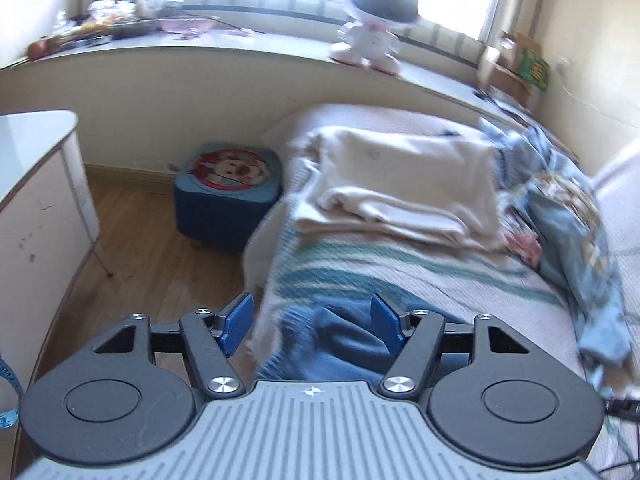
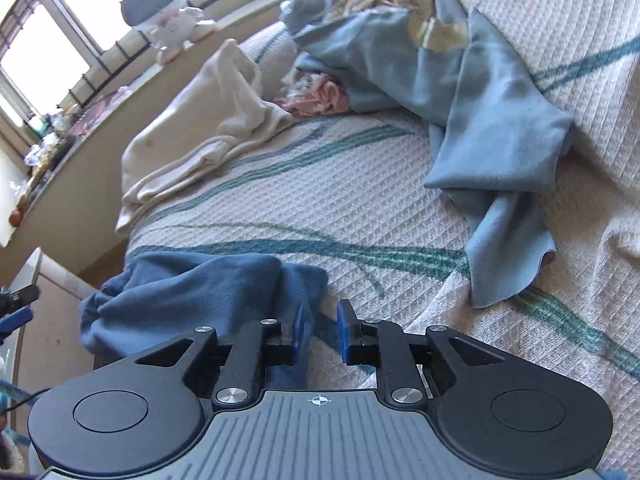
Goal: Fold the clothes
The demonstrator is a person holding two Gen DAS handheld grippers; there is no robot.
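Observation:
A dark blue garment (image 2: 192, 288) lies bunched at the near left edge of the bed; it also shows as a blue garment (image 1: 336, 344) in the left wrist view. My left gripper (image 1: 312, 322) hangs over it, open wide, its blue pads clear of the cloth. My right gripper (image 2: 321, 330) stands at the garment's right end, jaws a little apart, open, with bedcover showing in the gap. A light blue garment (image 2: 492, 128) lies crumpled at the right. A folded cream garment (image 1: 404, 184) rests near the head of the bed.
The bed has a white waffle bedcover (image 2: 360, 200) with teal stripes. A pink patterned cloth (image 2: 316, 98) lies by the light blue pile. On the wooden floor stands a blue stool (image 1: 228, 192). A white cabinet (image 1: 36, 184) is at the left, a plush toy (image 1: 376, 20) on the windowsill.

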